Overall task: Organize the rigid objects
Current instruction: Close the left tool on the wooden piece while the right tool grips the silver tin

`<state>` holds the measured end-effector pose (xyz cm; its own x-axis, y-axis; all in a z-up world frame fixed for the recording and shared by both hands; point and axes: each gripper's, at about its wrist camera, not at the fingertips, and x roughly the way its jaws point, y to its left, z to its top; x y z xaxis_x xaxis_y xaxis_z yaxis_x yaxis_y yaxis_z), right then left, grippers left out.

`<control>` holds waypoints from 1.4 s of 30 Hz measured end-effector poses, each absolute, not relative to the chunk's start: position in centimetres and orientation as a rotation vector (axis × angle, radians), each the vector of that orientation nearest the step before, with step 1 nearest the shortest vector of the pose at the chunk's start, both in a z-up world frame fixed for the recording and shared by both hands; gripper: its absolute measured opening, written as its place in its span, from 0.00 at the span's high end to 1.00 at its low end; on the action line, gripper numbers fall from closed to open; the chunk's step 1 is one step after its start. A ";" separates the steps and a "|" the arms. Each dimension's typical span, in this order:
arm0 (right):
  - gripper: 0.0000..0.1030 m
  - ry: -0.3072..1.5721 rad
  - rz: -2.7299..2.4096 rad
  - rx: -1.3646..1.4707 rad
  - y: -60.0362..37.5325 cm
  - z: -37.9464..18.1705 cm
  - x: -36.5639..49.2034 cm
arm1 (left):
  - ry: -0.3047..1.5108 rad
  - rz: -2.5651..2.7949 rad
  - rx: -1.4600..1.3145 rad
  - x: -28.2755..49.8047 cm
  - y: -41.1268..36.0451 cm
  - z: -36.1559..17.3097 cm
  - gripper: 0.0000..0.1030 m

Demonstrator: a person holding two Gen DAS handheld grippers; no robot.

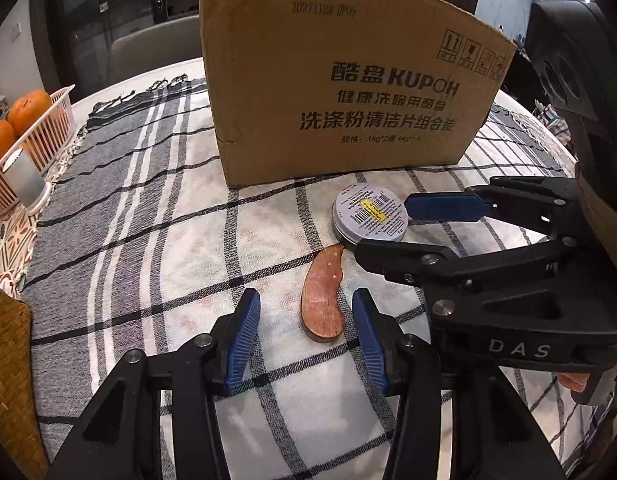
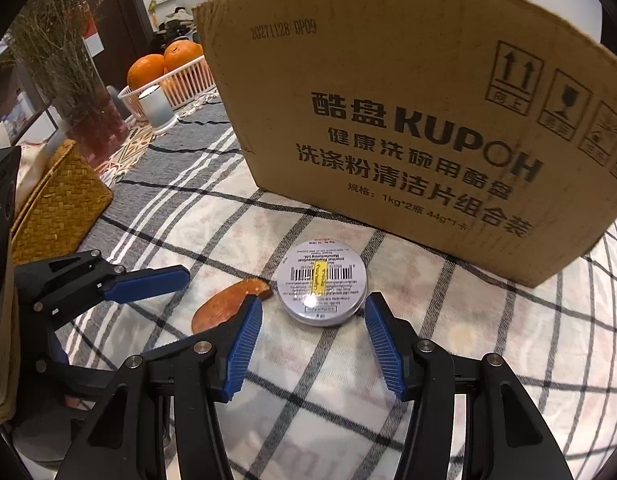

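Closing in on two small items lying in front of the cardboard box on the checked tablecloth over the worktop.

Left: left gripper straddling the curved wooden piece, blue pads apart on either side, no contact visible. Piece flat on the cloth, long axis running away from the camera, far tip just beside the tin. Best squeezed across its narrow width near the middle; low profile, so pads need to go right down to the cloth before closing.

Right: right gripper poised at the round metal tin, barcode label up, near the box wall. Jaws apart, tin partly between the fingertips, nothing clamped, pads seemingly clear of the rim. Centre on the widest part, or risk it squirting out sideways. Tin's near edge crowds the wooden piece; lifting one may nudge the other.
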<state>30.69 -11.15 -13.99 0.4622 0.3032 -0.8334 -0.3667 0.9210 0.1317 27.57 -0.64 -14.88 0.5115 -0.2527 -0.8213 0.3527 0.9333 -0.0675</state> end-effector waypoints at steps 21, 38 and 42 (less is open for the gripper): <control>0.49 0.994 0.375 -0.074 -10.8 -15.1 31.9 | 0.919 -0.351 0.064 28.2 0.2 -15.4 0.78; 0.49 0.948 0.250 0.026 -13.1 -12.5 28.3 | 0.845 -0.337 0.031 26.6 0.4 -12.4 0.78; 0.49 0.924 0.221 0.049 -13.6 -11.3 27.3 | 0.808 -0.340 0.032 26.0 0.3 -10.8 0.79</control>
